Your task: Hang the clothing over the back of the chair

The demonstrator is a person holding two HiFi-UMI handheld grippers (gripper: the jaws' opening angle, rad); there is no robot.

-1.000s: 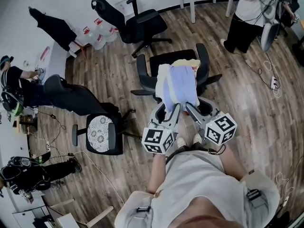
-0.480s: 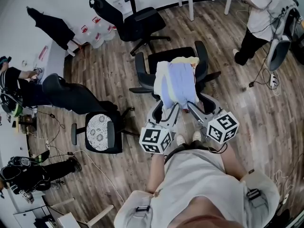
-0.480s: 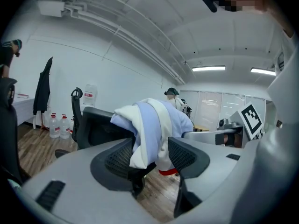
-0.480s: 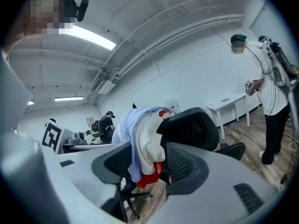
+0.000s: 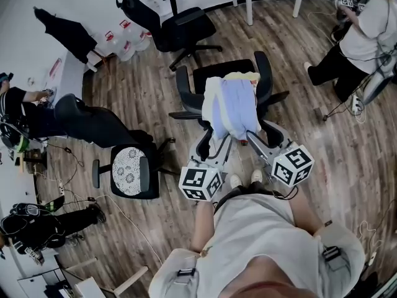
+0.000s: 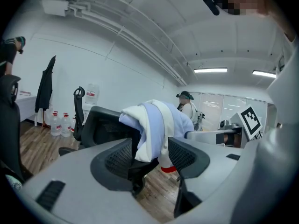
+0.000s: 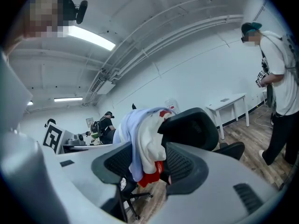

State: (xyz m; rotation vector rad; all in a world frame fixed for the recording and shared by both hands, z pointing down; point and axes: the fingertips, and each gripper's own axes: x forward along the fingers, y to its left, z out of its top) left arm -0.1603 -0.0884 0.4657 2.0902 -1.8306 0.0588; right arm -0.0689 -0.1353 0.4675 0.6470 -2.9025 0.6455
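Both sets of fingers have spread since a second ago and are no longer on the cloth. The bystander has drifted to the far right edge of the head view.

Left gripper: fingers wide apart, nothing clamped. In the left gripper view the left gripper frames the clothing in its gap, pads not pressing it.

Right gripper: same, fingers wide apart and empty. In the right gripper view the right gripper shows the clothing hanging in the gap, no contact seen.

Clothing: white and light blue with a red bit at the hem. It is draped over the top edge of the chair back and hangs down the rear side, towards the person holding the grippers. Both grippers sit just behind it, left and right of the hanging end.

Chair is black with mesh and armrests, and stands on the wood floor. A second chair stands well apart behind it. A cushioned chair is off to the left.
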